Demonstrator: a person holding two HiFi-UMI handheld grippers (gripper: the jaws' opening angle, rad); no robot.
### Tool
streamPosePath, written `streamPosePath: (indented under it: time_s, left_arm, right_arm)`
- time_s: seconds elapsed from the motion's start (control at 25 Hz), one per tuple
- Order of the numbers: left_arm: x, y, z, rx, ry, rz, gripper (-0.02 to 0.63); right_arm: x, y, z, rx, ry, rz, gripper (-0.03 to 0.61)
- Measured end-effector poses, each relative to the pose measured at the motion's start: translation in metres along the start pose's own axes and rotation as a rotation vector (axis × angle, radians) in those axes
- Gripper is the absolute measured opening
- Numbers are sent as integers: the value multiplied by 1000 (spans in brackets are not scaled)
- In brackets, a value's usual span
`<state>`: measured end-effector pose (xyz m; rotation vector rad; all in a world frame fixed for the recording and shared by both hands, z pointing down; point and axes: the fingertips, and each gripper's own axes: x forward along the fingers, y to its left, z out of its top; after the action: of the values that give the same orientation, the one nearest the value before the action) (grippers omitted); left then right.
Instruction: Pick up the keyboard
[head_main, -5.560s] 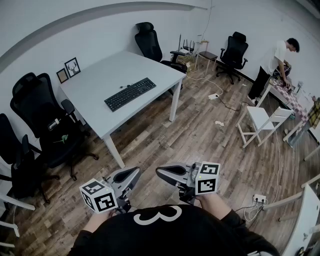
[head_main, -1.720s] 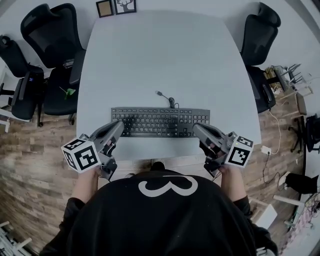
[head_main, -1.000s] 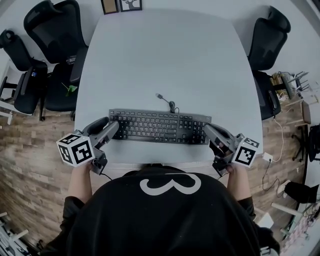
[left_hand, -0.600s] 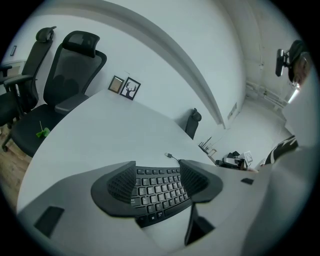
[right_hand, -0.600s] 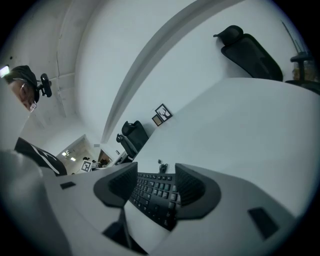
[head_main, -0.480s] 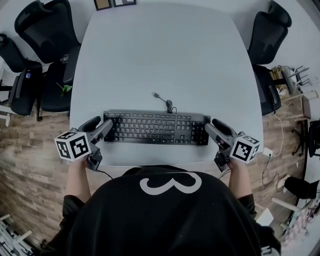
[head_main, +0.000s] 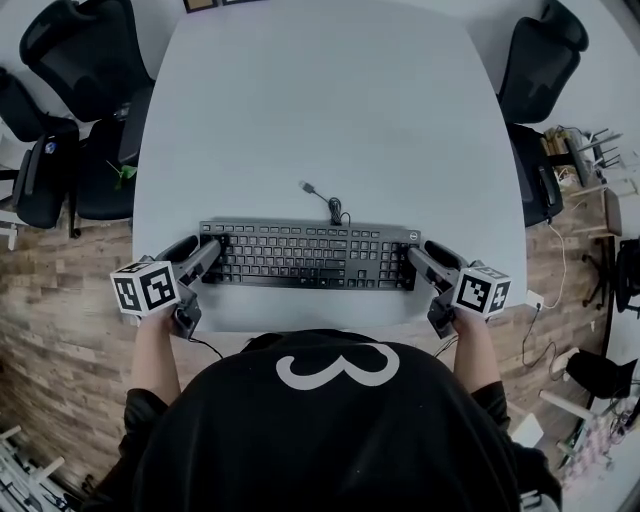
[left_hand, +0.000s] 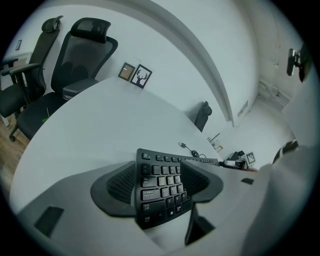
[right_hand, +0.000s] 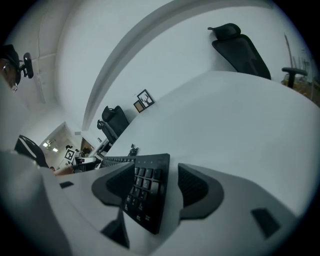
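Table: the white table (head_main: 320, 110) carries the keyboard (head_main: 305, 255), long axis crosswise before you.
Left: your left gripper (head_main: 208, 258), jaws just opened, straddles its left end.
Right: your right gripper (head_main: 413, 263), jaws also just opened, straddles the right end; neither clamps yet.

Black full-size keyboard (head_main: 308, 254) — flat on the white table (head_main: 320, 100), keys up, long side running across in front of me. Its left end sits between the jaws of my left gripper (head_main: 212, 252), its numpad end between the jaws of my right gripper (head_main: 412, 262). Both pairs have just been opening and stand wide, pads not pressing on it. Its cable (head_main: 330, 205) — unplugged, loosely bunched — lies just beyond the back edge, on the far side from both grippers.
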<state>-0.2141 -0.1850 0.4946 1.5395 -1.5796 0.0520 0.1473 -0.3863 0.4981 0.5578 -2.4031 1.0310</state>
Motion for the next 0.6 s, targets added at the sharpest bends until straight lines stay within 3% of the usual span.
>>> streamPosePath:
  time_s: [0.6]
  left_arm:
    - [15, 8, -7, -45, 31, 18, 273]
  right_arm:
    - [23, 11, -27, 29, 167, 84, 258]
